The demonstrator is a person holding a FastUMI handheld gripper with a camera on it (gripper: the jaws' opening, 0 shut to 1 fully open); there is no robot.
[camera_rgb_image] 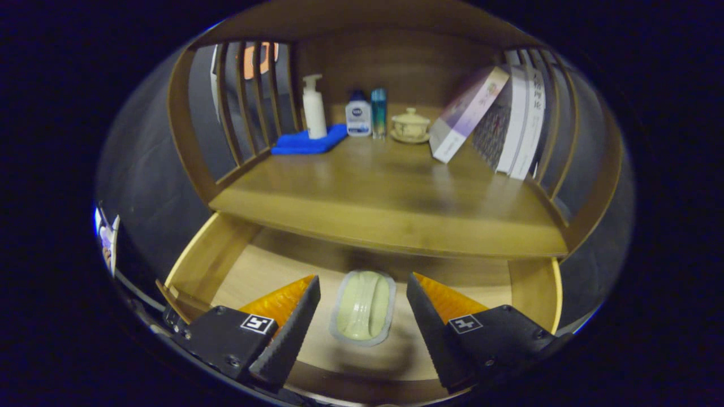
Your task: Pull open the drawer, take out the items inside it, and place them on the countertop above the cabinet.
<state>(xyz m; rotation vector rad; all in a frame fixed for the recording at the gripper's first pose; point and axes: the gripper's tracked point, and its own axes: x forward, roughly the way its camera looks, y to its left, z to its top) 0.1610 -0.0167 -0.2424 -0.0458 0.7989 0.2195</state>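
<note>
The wooden drawer [215, 254] is pulled open below the countertop [390, 209]. On its floor lies a pale green oblong item in a clear sealed packet [363, 308], lengthwise between my fingers. My gripper [363, 282] hangs open above the drawer, one finger on each side of the packet, neither touching it. The drawer's back part is hidden under the countertop.
At the back of the countertop stand a white pump bottle [314, 107] on a folded blue cloth [308, 142], a small white bottle [358, 116], a teal tube [379, 112] and a lidded cup on a saucer [410, 125]. Books [498, 121] lean at the right. Slatted sides enclose it.
</note>
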